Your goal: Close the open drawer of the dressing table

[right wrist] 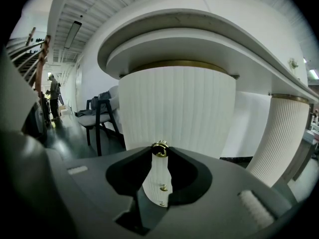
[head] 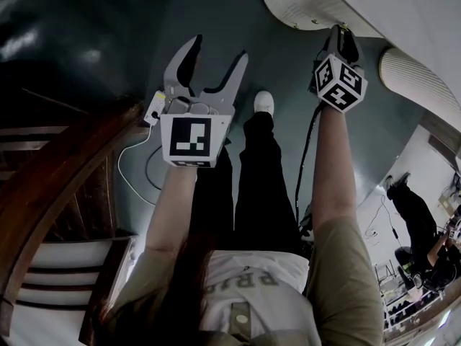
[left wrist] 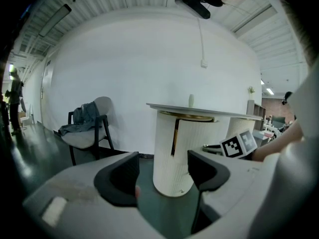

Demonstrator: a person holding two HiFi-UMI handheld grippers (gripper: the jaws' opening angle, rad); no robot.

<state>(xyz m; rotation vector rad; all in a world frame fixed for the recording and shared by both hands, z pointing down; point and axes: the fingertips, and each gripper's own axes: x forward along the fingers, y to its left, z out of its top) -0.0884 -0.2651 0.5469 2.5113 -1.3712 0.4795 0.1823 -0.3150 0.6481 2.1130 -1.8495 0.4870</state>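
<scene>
The white dressing table (right wrist: 199, 29) has a ribbed round drawer unit (right wrist: 179, 108) under its top. A small gold knob (right wrist: 159, 147) on the unit sits between the tips of my right gripper (right wrist: 159, 152), which is shut on it. In the head view the right gripper (head: 344, 40) reaches to the unit (head: 302, 6). From the left gripper view, the unit (left wrist: 182, 153) shows a dark upright gap (left wrist: 175, 136) where its front stands ajar. My left gripper (head: 215, 55) hangs open and empty over the dark floor, short of the table.
A chair (left wrist: 89, 128) with clothing on it stands left of the table by the white wall. The table's second ribbed leg (right wrist: 279, 133) is at the right. A wooden stair railing (head: 65, 179) and a white cable (head: 133, 164) are at my left. Another person (head: 418, 215) stands at the right.
</scene>
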